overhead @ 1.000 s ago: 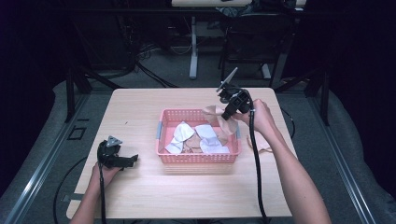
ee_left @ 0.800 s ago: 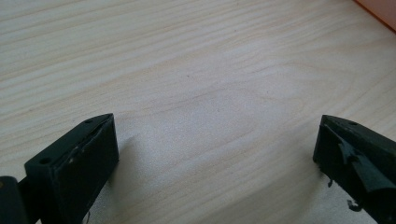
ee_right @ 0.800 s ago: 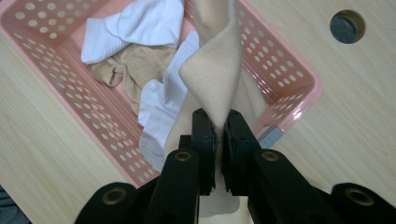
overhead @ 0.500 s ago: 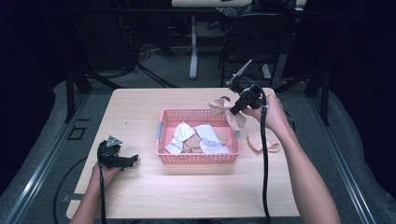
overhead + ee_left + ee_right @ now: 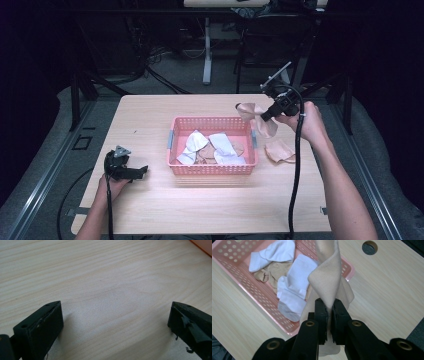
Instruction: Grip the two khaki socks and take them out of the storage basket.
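A pink plastic basket [image 5: 175, 139] [image 5: 244, 285] sits mid-table with white and beige socks [image 5: 222, 143] [image 5: 294, 277] inside. My right gripper [image 5: 265, 114] [image 5: 330, 305] is raised above the basket's right end, shut on a beige sock [image 5: 252, 116] [image 5: 329, 277] that hangs in the air. Another beige sock [image 5: 279, 150] lies on the table right of the basket. My left gripper [image 5: 140, 171] [image 5: 115, 322] rests low at the table's front left, open, with bare wood between its jaws.
The wooden table [image 5: 150, 115] has a round cable hole [image 5: 370, 247] near its far edge. Black cables trail from both grippers. Chairs and table legs stand in the dark behind the table.
My right gripper has lifted the beige sock out of the basket and carried it up and to the right. The left gripper has stayed put.
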A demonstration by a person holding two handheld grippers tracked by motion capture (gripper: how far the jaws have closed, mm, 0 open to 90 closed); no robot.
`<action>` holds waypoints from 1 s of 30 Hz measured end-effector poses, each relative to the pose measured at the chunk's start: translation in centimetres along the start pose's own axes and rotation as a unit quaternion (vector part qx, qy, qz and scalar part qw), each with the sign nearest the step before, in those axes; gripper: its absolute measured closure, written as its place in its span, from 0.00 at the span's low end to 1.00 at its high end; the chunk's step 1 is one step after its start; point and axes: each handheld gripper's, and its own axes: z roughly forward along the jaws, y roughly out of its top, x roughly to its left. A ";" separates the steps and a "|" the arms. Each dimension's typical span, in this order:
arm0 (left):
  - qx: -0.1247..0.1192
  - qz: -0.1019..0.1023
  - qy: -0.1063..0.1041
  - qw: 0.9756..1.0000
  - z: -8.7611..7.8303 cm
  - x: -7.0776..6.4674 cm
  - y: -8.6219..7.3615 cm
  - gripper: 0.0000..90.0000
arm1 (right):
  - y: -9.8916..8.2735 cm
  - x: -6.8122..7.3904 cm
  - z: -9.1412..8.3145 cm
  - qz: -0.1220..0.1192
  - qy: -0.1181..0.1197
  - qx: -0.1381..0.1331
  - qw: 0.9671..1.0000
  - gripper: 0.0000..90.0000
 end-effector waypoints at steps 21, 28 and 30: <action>-0.001 0.001 0.001 1.000 0.0 0.0 0.0 0.00 | -6.1 -4.5 0.1 0.061 -0.011 0.013 0.998 0.94; 0.000 0.001 0.002 1.000 0.0 0.0 0.0 0.00 | -8.1 -5.4 2.4 0.077 -0.005 0.030 0.997 0.94; 0.000 0.001 0.002 1.000 0.0 0.0 0.0 0.00 | -8.5 -5.6 3.3 0.081 -0.001 0.038 0.996 0.94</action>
